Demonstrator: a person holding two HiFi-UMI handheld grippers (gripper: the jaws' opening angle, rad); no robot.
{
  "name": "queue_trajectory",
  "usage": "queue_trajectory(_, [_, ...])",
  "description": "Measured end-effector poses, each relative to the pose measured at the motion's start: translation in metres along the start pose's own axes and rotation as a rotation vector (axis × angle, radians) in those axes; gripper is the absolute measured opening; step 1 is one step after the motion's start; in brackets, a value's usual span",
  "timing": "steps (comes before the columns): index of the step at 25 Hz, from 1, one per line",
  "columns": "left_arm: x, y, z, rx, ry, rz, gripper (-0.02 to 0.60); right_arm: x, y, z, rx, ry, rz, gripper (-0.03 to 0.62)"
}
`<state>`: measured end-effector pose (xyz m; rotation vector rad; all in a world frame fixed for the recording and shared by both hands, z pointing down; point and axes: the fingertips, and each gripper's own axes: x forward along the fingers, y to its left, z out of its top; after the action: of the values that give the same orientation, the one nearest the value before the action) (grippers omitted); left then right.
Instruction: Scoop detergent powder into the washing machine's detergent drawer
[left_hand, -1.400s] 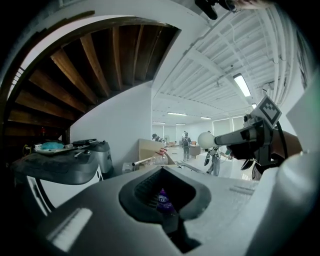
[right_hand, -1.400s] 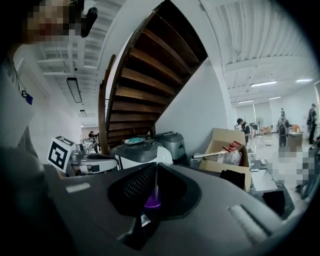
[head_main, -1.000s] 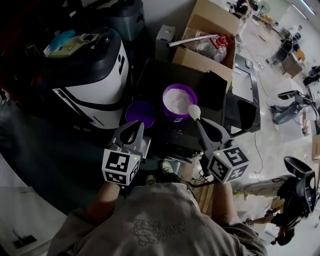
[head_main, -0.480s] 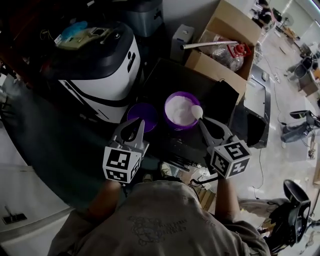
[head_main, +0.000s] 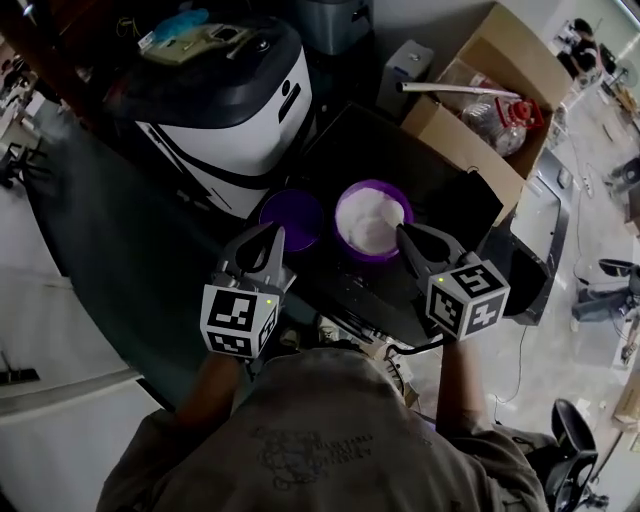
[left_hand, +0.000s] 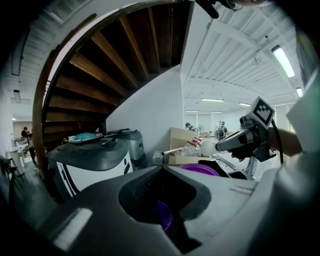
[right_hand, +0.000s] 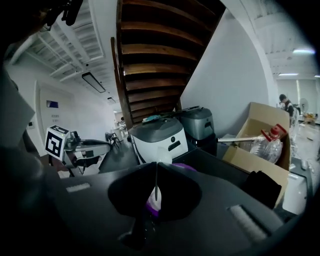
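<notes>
Here the right tool pinches a light, stiff spoon by its thin handle at loose, spill-prone powder mid-frame; the left tool seems closed, empty.

No legible words, brands or numbers anywhere. Only black-and-white square codes on the left cube and right cube, just behind the fingers. Shirt print too faint to read; wall sign, far left of the right fingers, too small.
</notes>
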<state>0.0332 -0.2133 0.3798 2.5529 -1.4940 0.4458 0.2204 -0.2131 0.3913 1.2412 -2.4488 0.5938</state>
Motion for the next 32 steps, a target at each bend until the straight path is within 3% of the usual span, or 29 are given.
queue_trajectory(6, [-0.003,0.004,-0.011,-0.011,0.025,0.081,0.0,0.019,-0.005,-0.009,0.085,0.088,0.16,0.035])
queue_trajectory(13, [-0.012,0.001,-0.026,0.032,0.077,0.121,0.0,0.033,0.008,-0.035,0.004,0.317,0.339,0.035])
queue_trajectory(19, [-0.007,-0.003,-0.037,0.025,0.096,0.117,0.0,0.051,0.008,-0.057,-0.11,0.475,0.315,0.034])
queue_trajectory(28, [0.012,-0.006,-0.055,0.007,0.102,0.054,0.0,0.069,-0.006,-0.079,-0.087,0.595,0.239,0.034])
queue_trajectory(32, [0.017,-0.002,-0.048,0.028,0.088,0.035,0.0,0.076,-0.01,-0.086,-0.131,0.665,0.204,0.034])
